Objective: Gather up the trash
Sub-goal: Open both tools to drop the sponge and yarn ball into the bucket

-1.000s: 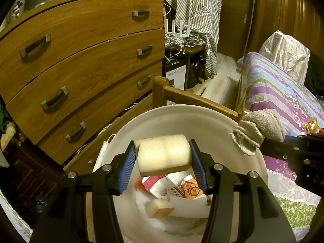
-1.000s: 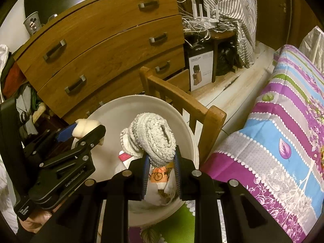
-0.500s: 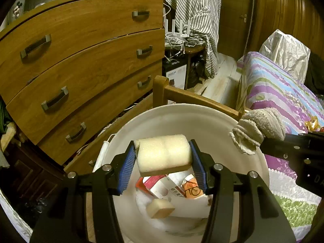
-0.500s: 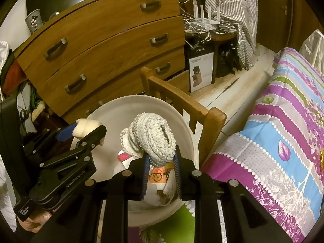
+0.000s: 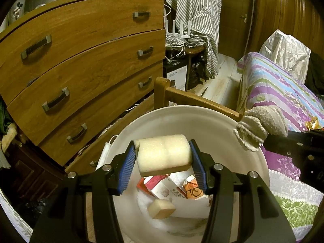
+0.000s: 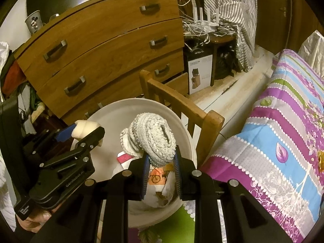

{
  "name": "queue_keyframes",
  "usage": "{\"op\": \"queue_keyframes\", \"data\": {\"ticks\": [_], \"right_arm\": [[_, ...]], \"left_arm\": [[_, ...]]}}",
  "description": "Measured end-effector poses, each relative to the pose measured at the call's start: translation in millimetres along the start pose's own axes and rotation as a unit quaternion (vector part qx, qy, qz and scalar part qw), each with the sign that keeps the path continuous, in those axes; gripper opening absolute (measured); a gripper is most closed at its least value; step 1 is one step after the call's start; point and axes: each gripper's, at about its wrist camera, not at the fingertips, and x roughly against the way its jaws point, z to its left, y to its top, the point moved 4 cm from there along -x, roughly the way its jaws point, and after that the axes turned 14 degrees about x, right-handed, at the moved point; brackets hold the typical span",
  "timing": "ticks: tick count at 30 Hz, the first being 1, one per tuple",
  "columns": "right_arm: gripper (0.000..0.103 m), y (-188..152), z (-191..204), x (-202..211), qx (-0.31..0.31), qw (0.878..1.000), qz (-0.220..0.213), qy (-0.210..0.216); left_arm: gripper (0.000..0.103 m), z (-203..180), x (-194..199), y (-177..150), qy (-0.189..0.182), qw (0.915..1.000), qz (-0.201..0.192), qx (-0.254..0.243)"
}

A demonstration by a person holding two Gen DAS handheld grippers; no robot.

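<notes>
Left gripper: the left gripper (image 5: 163, 163) pinches a foam block (image 5: 163, 156) between its blue pads, jaws pressed against both ends; it hangs over the open mouth of the white bin (image 5: 202, 121).
Right gripper: the right gripper (image 6: 161, 169) clamps a rolled grey knitted cloth (image 6: 152, 139), jaws closed narrow on its lower part; it hangs above the right side of the bin, inside the rim line as far as the right wrist view shows.
Bin contents: a red-and-white carton (image 5: 158, 186), an orange wrapper with a bicycle print (image 5: 192, 190), a small tan foam cube (image 5: 161, 211) and white paper or plastic underneath.
Done: judged from the contents, several pieces are already collected; two more are lifted and positioned over the bin.
Left to do: both held pieces are not yet dropped; opening each claw looks like the next step. A shiny gold wrapper (image 5: 311, 121) lies on the bed and may be further trash; cannot confirm.
Surface: the bin appears to sit on a wooden chair (image 6: 182, 105), whose backrest rises just behind the rim; the seat itself is hidden.
Room: dim bedroom; a wooden chest of drawers (image 5: 81, 60) to the left, bed with striped floral cover (image 6: 283, 131) to the right, striped shirt (image 5: 198, 20) hanging over a cluttered stool with cables at the back.
</notes>
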Motion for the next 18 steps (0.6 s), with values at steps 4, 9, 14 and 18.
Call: {"op": "queue_keyframes", "data": {"ticks": [4,9,14,18], "right_arm": [[0.024,2.1,-0.5,3.9,0.002,1.0,-0.004,-0.005],[0.024,5.6,0.8,7.6,0.004,1.0,-0.007,-0.01],[0.024,6.0,1.1,7.9,0.004,1.0,-0.007,-0.009],[0.024,6.3,2.8,9.3,0.008,1.0,-0.006,-0.011]], "left_arm": [[0.05,0.2,0.1,1.1,0.0,1.0,-0.001,0.0],[0.05,1.0,-0.1,2.3,-0.001,1.0,-0.001,-0.001],[0.05,1.5,0.6,3.8,0.001,1.0,-0.003,-0.001],[0.05,0.4,1.5,2.8,0.002,1.0,-0.003,-0.002]]}}
